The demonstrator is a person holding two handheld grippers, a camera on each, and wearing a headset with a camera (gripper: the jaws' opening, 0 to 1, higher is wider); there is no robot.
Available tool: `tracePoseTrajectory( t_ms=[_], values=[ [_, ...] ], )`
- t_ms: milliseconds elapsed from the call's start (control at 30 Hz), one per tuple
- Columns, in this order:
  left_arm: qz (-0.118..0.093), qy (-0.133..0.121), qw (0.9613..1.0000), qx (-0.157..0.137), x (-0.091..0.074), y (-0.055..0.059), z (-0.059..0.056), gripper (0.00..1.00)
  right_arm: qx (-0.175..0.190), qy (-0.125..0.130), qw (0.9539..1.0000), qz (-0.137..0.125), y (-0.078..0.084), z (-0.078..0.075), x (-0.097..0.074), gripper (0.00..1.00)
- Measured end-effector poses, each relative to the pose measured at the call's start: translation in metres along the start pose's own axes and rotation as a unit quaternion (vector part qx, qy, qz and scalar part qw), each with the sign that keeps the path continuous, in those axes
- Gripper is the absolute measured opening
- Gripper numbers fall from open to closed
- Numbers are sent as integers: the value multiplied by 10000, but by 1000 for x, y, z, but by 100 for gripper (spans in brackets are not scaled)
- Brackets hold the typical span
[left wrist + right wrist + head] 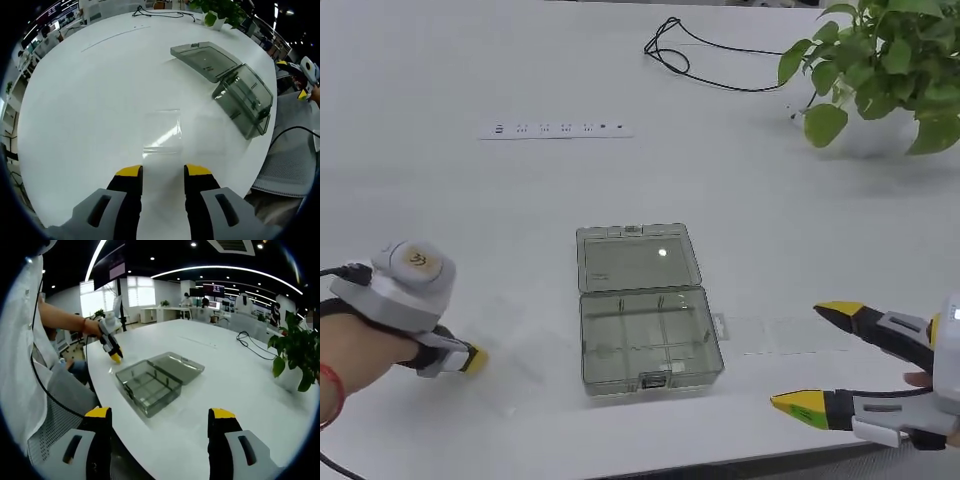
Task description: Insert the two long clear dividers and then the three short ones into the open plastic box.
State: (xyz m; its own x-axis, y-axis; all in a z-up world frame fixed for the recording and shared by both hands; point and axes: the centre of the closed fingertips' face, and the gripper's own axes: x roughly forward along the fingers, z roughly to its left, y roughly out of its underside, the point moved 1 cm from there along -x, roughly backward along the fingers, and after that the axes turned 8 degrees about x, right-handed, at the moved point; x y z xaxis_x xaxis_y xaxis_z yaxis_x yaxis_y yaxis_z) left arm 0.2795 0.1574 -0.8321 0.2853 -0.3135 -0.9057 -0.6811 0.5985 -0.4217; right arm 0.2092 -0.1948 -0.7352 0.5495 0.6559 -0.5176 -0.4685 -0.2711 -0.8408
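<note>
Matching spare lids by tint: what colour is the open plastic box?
The box is smoky translucent grey, clearest in the head view.

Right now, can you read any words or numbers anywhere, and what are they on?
No text can be read here.
Marks on the white strip: too small to read.
Orange logo on the round cap of the left tool: too blurred to read.
Far screen: too blurred to read.

Smoky clear plastic box (650, 335), matt white tabletop (470, 200)
</note>
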Motion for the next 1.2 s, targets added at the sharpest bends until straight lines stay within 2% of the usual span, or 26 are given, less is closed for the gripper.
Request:
tracePoseTrajectory(
  t_ms=[267, 367, 500, 633, 967, 1200],
  values=[
    [-222, 59, 9993, -303, -3, 3, -1, 30, -33, -24, 10000, 22, -2, 2, 1, 79],
    [-370, 176, 9977, -538, -4, 2, -7, 30, -35, -33, 10000, 38, -1, 2, 1, 79],
    [-480, 203, 9963, -676, -7, 4, -10, 30, -61, -47, 10000, 52, -2, 3, 2, 79],
    [-699, 252, 9933, -888, -13, 0, -12, 30, -92, -56, 9999, 52, -5, 3, 2, 79],
    [-1179, 321, 9873, -1019, -32, -17, -20, 30, -160, -95, 9998, 49, -13, 6, 2, 79],
    [-1709, 455, 9780, -1103, -52, -41, -31, 30, -134, -127, 9998, -79, -26, 10, -1, 78]
  ],
)
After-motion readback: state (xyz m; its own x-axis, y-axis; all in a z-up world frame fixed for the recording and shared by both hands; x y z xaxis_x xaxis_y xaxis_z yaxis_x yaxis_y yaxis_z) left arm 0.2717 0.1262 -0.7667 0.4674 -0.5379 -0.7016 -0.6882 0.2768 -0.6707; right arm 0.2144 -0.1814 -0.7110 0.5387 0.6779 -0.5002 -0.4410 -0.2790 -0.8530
